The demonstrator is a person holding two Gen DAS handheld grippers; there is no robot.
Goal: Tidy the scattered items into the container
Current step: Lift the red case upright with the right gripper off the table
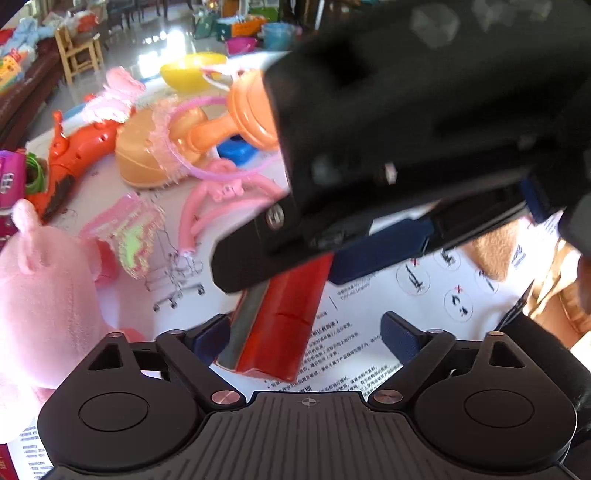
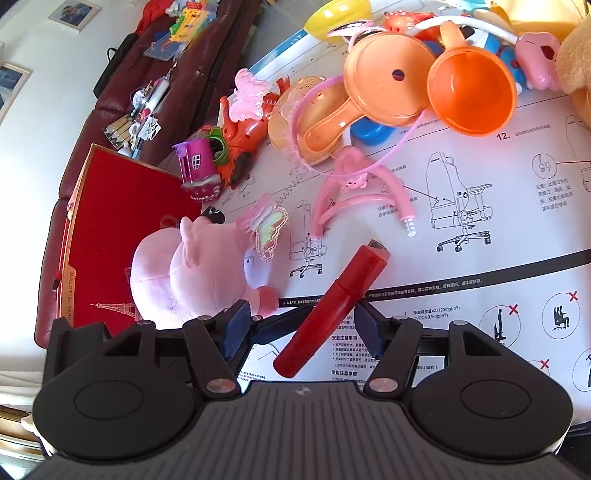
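A red prism-shaped bar (image 2: 334,302) lies on the white printed sheet (image 2: 480,192). My right gripper (image 2: 300,325) is open, its blue pads either side of the bar's middle without closing on it. In the left wrist view the same bar (image 1: 280,317) lies between the open pads of my left gripper (image 1: 306,336), with the right gripper's black body (image 1: 406,129) hovering just above it. A red box (image 2: 122,236), the container, lies at the left with a pink plush pig (image 2: 192,273) at its edge.
Scattered toys crowd the far side: orange pan (image 2: 380,88), orange cup (image 2: 472,92), pink tube frame (image 2: 354,199), iridescent wings (image 2: 269,229), magenta toy house (image 2: 197,166), orange dinosaur (image 2: 243,125), yellow bowl (image 2: 338,14). A brown plush (image 2: 580,62) sits at the right.
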